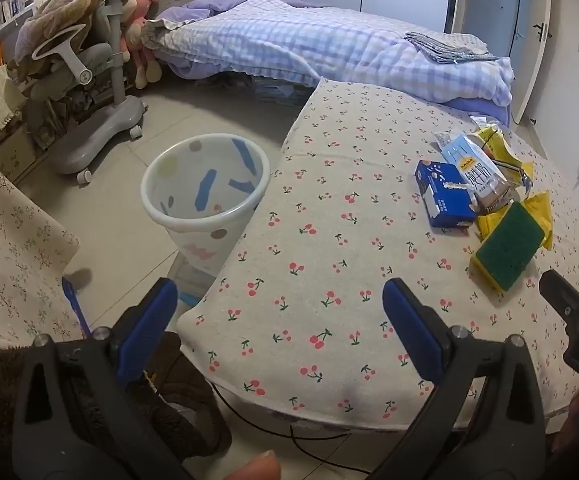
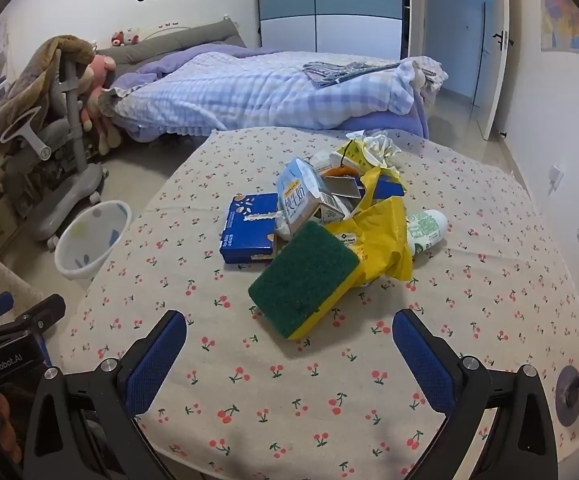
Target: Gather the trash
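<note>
Right gripper (image 2: 289,360): your jaws stand spread wide, nothing between them, angled down over the near edge of the table (image 2: 489,360).

Left gripper (image 1: 281,328): jaws equally spread, empty, hanging over the table's near left corner.

Item 1, scouring sponge (image 2: 305,282): green pad over yellow foam, nearest your right fingers, at the near end of the trash heap mid-table. Likely light, soft and springy; take it across its short sides, since a shallow pinch may let it squirt out.

Item 2, blue carton (image 2: 249,226): flat on the cloth, left of the heap. Probably light and crushable; grip across its narrow edges.

Item 3, milk carton (image 2: 301,196): tilted on the heap, stiff-walled, possibly holding dregs.

Item 4, yellow plastic bag (image 2: 385,236): crumpled, thin, slippery; pinch a bunched fold.

Item 5, white-and-green bottle (image 2: 425,228): on its side, apt to roll.

Destination, waste bin (image 1: 205,184): on the floor, just off the table's left edge.
</note>
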Demonstrator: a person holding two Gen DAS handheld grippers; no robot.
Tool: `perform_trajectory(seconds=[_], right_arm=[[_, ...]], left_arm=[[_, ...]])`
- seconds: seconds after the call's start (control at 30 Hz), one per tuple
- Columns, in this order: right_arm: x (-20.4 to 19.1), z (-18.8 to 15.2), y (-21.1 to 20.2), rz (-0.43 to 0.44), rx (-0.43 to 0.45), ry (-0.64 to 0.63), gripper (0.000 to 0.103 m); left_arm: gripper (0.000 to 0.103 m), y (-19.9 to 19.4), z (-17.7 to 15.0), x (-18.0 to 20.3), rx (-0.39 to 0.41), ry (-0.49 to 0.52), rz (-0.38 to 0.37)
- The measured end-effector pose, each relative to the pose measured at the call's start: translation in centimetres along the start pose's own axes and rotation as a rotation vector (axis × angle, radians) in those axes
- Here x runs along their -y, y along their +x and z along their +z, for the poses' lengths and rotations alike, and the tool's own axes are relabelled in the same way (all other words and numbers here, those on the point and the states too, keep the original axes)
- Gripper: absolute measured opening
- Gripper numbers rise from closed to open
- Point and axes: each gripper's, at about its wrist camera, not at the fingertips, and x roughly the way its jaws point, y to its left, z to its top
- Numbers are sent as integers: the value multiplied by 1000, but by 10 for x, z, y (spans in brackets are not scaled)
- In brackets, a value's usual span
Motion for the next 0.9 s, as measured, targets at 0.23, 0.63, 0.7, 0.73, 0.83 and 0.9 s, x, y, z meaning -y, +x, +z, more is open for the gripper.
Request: perform_trajectory(seconds=[0.23, 0.63, 0.7, 0.73, 0.83, 0.9], right_arm=[[-2, 1, 0, -2, -2, -4, 103], [-9, 0, 3, -2, 10, 1, 103], [-10, 0, 3, -3, 10, -2, 103], [-10, 0, 4, -2, 9, 0, 103], [-10, 1, 4, 3, 7, 1, 103], [-10, 1, 5, 2, 8, -1, 103]], left_arm=[[102, 0, 1, -1, 2, -3, -4], [102, 0, 2, -4, 17, -12, 19], [102, -1, 2, -6, 20, -16, 19], [102, -1, 2, -6, 20, -17, 18], [102, -2, 2, -6, 23, -16, 18], [102, -2, 2, -6, 22, -19, 18]])
